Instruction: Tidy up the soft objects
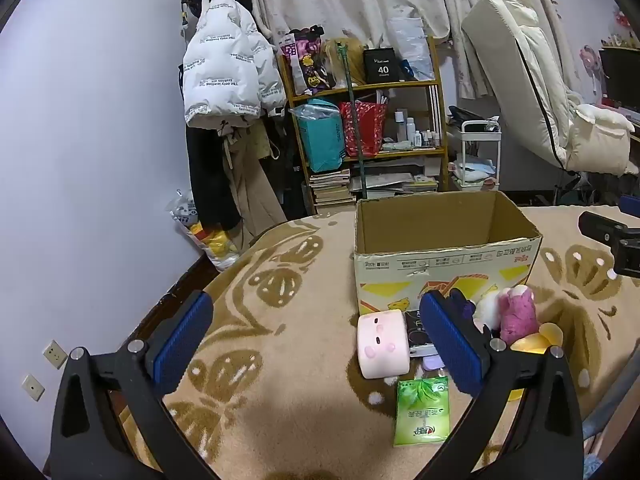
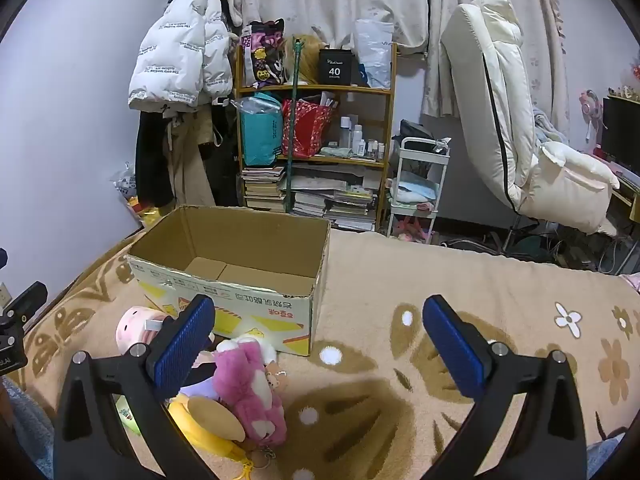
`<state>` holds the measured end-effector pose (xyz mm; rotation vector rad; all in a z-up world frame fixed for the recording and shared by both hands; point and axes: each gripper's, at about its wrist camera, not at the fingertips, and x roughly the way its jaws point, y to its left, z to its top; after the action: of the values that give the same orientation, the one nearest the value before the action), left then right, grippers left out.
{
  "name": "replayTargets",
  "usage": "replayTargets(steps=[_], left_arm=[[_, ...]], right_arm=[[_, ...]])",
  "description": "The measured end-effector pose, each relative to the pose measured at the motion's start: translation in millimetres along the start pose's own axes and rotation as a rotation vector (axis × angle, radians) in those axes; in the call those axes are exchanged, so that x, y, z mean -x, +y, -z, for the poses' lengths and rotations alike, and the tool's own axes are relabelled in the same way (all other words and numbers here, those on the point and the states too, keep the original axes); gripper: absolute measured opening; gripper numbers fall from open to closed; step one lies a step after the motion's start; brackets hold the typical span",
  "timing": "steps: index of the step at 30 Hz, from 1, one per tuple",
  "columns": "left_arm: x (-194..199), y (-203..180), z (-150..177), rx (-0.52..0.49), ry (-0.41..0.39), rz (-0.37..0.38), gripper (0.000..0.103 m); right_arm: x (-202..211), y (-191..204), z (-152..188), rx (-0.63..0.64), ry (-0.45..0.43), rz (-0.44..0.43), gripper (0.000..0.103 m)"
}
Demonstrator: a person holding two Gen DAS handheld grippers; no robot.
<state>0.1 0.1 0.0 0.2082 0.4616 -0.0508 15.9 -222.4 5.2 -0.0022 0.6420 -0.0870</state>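
Note:
An open cardboard box (image 1: 444, 264) (image 2: 240, 280) stands empty on the beige patterned blanket (image 1: 288, 340). In front of it lies a heap of soft things: a pale pink cube plush (image 1: 383, 343) (image 2: 134, 326), a magenta plush bear (image 1: 518, 314) (image 2: 250, 388), a white plush (image 1: 489, 307), a yellow plush (image 2: 208, 424) and a green tissue pack (image 1: 422, 410). My left gripper (image 1: 316, 344) hangs open over bare blanket, left of the heap, its right finger beside the pink cube. My right gripper (image 2: 318, 346) is open too, with the bear below its left finger and nothing between the pads.
A wooden shelf (image 1: 368, 128) full of bags, bottles and books stands behind the bed. White jacket (image 1: 228, 64) hangs at the wall on the left. A cream recliner chair (image 2: 520, 120) and a white trolley (image 2: 420, 184) stand to the right.

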Motion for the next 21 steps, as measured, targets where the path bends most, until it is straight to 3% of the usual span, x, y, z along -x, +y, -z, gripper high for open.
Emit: replayTargets(steps=[21], left_arm=[[-0.5,1.0,1.9,-0.01,0.0,0.0,0.102]], right_arm=[[0.1,0.4,0.5,0.001,-0.001,-0.003,0.103]])
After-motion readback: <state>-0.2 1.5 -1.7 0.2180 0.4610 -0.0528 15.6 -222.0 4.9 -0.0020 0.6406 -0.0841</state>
